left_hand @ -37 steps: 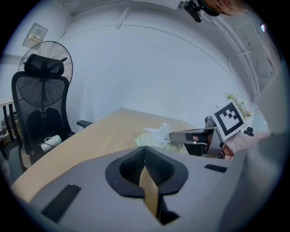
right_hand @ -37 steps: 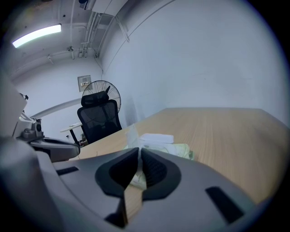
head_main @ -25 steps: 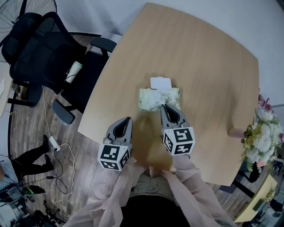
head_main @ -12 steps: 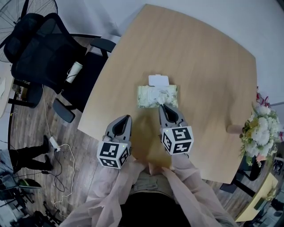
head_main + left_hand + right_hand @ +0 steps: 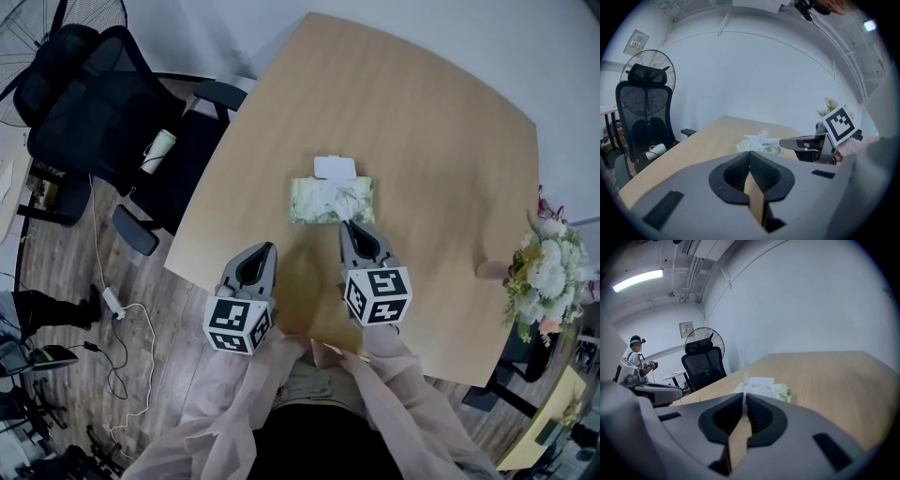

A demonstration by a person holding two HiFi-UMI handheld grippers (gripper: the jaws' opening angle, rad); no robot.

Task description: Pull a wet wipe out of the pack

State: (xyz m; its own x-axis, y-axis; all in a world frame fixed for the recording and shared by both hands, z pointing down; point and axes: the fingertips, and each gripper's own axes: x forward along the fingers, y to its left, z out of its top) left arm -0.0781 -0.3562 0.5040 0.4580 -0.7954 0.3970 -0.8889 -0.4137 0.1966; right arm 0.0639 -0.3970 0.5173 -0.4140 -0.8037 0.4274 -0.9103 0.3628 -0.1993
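The wet wipe (image 5: 336,194) stands crumpled out of the pack (image 5: 307,208) on the desk (image 5: 422,131); it looks soft, limp and damp, best pinched low near the slot, and the light pack may lift with it. The right tongs (image 5: 349,227) are pinched shut on its near edge, the left tongs (image 5: 266,250) closed on nothing, short of the pack

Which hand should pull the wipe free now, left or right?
Right. The right gripper is closed on the wet wipe sticking up from the pack; the left gripper is shut, empty and well short of the pack.
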